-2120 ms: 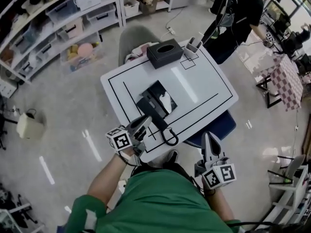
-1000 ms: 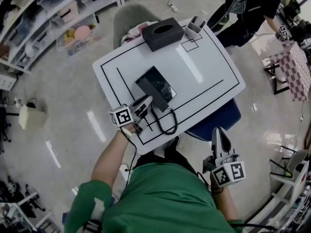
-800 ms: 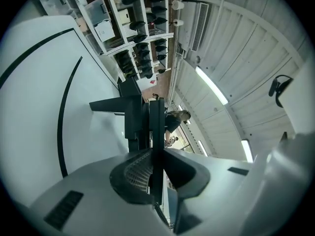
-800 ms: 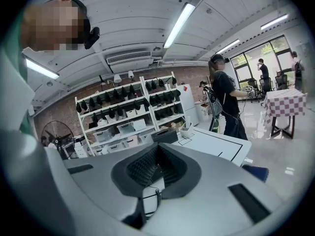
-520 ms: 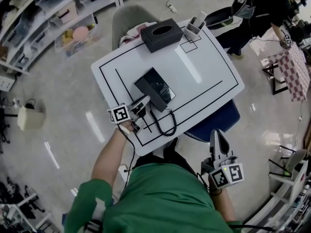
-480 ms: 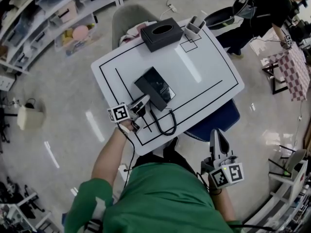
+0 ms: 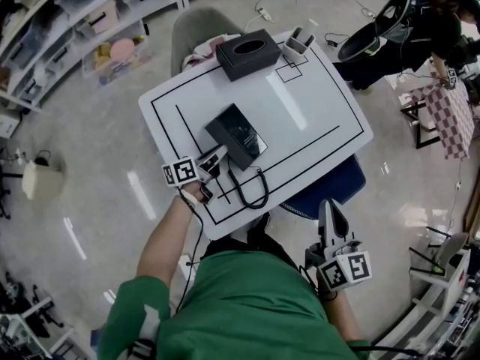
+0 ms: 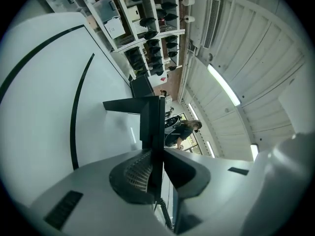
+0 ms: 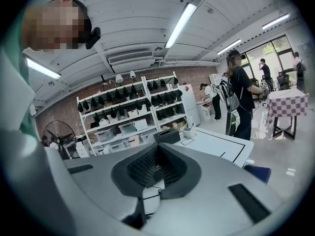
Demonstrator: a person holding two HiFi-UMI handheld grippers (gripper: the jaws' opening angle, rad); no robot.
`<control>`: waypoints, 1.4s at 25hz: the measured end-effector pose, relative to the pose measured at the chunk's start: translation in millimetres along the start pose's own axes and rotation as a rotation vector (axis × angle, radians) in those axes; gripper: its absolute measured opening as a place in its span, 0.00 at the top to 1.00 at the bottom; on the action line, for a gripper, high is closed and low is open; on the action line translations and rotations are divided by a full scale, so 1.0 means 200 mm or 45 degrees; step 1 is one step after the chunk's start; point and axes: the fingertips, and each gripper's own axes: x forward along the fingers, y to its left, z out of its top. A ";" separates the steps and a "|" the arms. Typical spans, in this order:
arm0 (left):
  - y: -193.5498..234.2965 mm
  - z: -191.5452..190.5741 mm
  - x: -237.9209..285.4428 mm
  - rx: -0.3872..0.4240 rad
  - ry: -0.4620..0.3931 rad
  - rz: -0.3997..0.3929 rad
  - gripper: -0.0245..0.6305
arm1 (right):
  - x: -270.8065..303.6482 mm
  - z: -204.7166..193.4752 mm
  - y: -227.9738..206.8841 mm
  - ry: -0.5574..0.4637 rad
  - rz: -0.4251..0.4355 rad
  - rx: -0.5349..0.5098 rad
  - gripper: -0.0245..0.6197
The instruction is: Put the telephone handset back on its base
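Observation:
The black telephone [image 7: 235, 134] stands on the white table [image 7: 300, 111], and its handset [image 7: 223, 142] lies flat along the base's left side. A coiled cord [image 7: 253, 193] loops from it toward the near edge. My left gripper [image 7: 214, 158] is shut, with its tips at the telephone's near left corner. In the left gripper view the telephone [image 8: 147, 107] shows as a dark shape just past the closed left gripper [image 8: 157, 154]. My right gripper [image 7: 328, 214] is shut and empty, held off the table by my body. In its own view the right gripper [image 9: 157, 149] points toward the table [image 9: 216, 144].
A black tissue box [image 7: 247, 51] and a white holder [image 7: 298, 45] stand at the table's far edge. A grey chair [image 7: 199, 25] is behind the table and a blue seat [image 7: 330, 186] at its near right. Shelves [image 7: 75, 28] line the left; a person [image 7: 427, 28] stands far right.
Two seconds ago the handset lay askew over the base with a white patch showing; now it sits flat. The left gripper has stayed at the telephone's near corner, and the right has barely moved.

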 end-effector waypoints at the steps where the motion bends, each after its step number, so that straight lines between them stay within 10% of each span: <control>1: 0.00 0.00 0.00 0.006 -0.004 0.019 0.84 | 0.00 0.00 0.00 -0.001 0.002 -0.001 0.93; 21: -0.02 -0.01 -0.09 0.048 -0.091 0.182 0.81 | -0.09 0.01 -0.03 -0.032 0.015 0.015 0.93; 35: -0.84 0.12 -0.41 0.555 -0.289 0.147 0.81 | -0.04 0.18 -0.02 -0.134 0.165 -0.071 0.93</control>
